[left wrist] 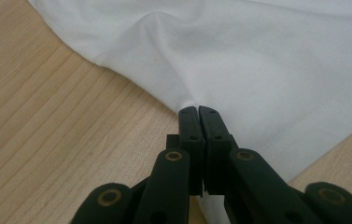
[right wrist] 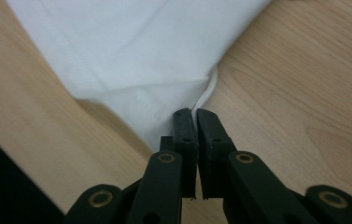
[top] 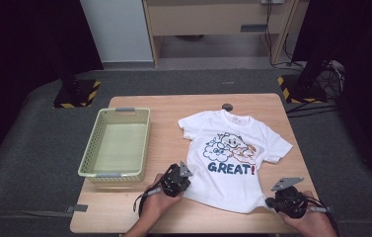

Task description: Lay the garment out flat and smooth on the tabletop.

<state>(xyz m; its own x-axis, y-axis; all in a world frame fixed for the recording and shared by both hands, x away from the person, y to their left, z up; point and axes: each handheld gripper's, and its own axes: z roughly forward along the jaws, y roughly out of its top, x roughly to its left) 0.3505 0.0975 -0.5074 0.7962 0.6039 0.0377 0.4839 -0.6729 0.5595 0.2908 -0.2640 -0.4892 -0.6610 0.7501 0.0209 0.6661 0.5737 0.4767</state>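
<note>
Now the shirt (top: pixel 233 158) lies flat on the bench (top: pixel 168 111), right of the basket (top: pixel 117 143). Left tool (left wrist: pixel 198 110) and right tool (right wrist: pixel 195 112) each pinch a hem corner. If one hand pulls faster, thin cloth may slip out.

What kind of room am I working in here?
Probably a lab or test space: a lone wooden table on grey carpet, hazard-striped stand bases on the floor, and loose cables beside dark curtains.
</note>
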